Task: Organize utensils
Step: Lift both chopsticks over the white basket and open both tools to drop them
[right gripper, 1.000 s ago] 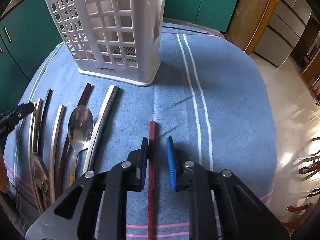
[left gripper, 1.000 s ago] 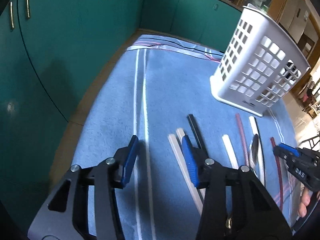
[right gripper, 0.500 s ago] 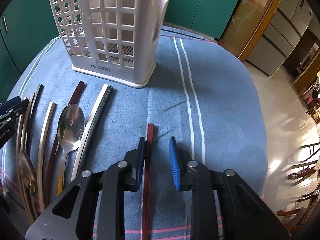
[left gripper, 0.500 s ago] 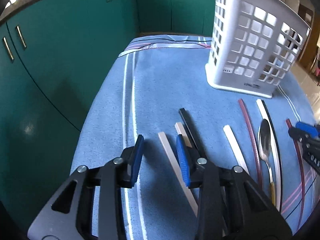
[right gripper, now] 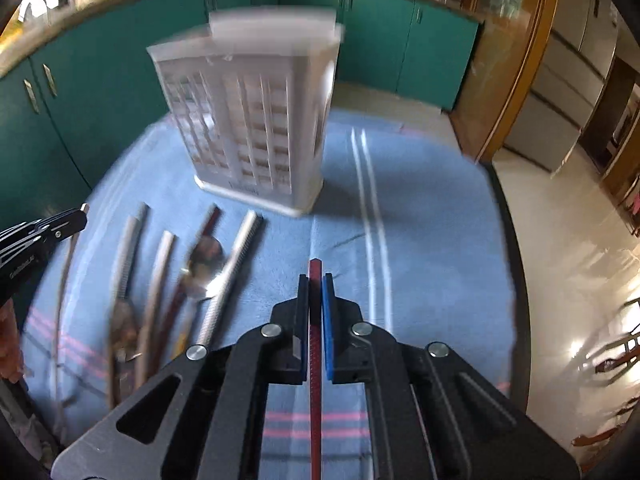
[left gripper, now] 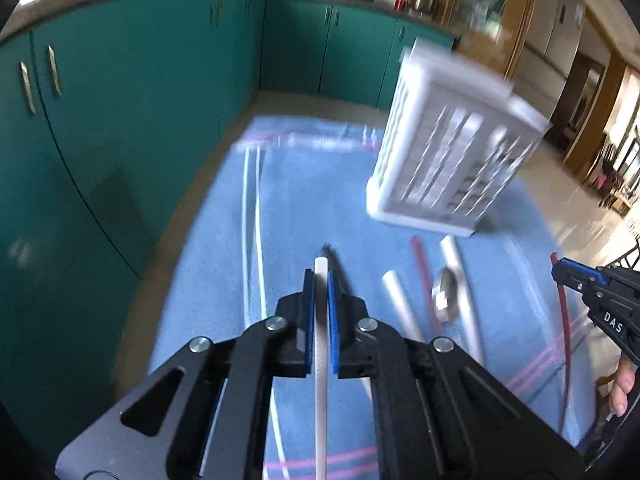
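the left tool (left gripper: 321, 280) grips a white stick (left gripper: 321, 360), the right tool (right gripper: 315, 284) a red stick (right gripper: 315, 360), near the white basket (right gripper: 256, 120).

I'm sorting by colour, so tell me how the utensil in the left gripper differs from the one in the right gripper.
The white utensil in the left gripper is pale and looks smooth; the dark red utensil in the right gripper is deep red with a finely textured surface. The white one's tip overlaps a black utensil in the picture; the red one has only blue cloth beyond it. Both are slim and straight, clamped between shut jaws, tips forward.
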Demonstrator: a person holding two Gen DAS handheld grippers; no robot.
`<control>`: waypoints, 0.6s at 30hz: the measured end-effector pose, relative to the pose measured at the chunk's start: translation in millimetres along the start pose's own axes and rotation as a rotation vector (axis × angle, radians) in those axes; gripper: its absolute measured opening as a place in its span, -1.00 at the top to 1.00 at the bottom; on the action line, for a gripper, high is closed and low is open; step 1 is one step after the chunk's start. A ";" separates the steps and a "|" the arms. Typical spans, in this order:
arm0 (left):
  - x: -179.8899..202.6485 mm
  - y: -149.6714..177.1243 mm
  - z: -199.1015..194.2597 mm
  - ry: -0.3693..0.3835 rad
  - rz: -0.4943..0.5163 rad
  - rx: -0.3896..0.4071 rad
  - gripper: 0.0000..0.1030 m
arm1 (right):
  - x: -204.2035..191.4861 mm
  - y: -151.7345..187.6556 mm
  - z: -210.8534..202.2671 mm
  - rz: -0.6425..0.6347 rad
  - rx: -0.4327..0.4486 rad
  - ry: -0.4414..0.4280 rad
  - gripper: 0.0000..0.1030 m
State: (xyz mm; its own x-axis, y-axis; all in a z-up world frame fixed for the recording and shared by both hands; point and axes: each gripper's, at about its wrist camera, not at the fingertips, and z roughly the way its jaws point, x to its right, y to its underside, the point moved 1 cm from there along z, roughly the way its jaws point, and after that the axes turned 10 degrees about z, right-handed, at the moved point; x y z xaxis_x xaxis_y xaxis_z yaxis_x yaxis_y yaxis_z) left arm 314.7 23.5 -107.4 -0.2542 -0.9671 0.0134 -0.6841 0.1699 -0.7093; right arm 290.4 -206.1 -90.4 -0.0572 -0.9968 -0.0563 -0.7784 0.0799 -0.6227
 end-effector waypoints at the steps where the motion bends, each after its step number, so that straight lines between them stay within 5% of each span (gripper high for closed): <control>1: 0.5 -4.9 -14.2 0.001 -0.005 0.026 0.88 | 2.0 -0.9 -18.9 -0.003 0.033 -0.014 0.87; 10: 7.9 -56.7 -134.1 -0.004 -0.032 0.260 0.88 | 24.5 -20.8 -120.7 0.029 0.262 -0.116 0.87; 18: 19.0 -110.9 -145.8 -0.006 -0.098 0.377 0.88 | 27.8 -61.6 -160.8 0.070 0.446 -0.142 0.87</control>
State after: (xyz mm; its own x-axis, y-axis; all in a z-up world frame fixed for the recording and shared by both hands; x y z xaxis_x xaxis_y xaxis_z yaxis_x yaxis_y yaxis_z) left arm 286.0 13.9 74.3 -0.1956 -0.9765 0.0906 -0.4050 -0.0037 -0.9143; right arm 236.3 -240.0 71.9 0.0105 -0.9803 -0.1971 -0.4298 0.1735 -0.8861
